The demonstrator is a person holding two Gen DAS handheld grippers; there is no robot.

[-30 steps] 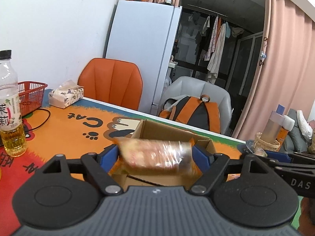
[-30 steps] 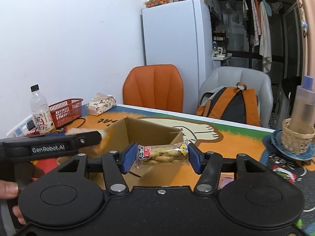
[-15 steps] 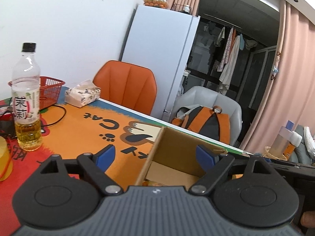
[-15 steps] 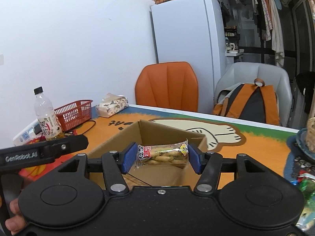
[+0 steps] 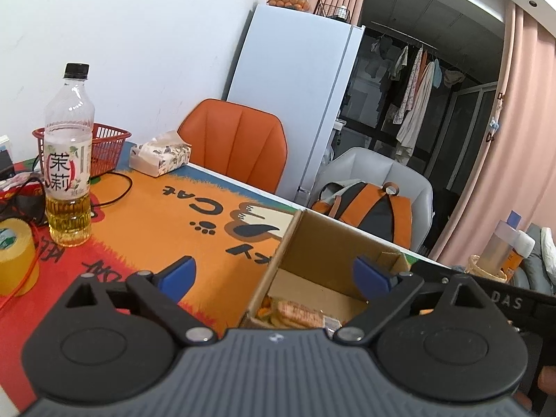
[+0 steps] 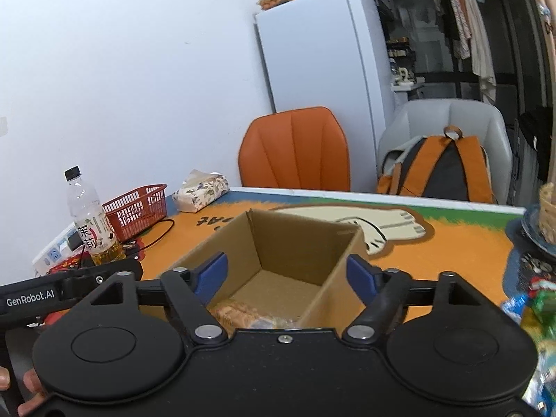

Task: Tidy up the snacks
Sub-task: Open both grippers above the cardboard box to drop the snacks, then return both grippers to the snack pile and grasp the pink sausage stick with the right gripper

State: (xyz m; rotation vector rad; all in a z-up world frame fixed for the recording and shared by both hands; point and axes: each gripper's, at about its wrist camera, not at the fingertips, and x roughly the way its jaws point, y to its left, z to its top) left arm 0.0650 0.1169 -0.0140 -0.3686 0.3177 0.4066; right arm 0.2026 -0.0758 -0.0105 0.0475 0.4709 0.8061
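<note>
Snacks half-hidden in carton

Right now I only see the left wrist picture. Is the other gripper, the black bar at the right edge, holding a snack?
Observer: No. The right gripper is open. Its jaws have just been opening, and nothing is between them. It is over the cardboard box, where snack packets lie.
Visitor: Are any snacks outside the box?
Observer: Yes. Shiny wrapped snacks lie on the table to the right of the box.
</note>
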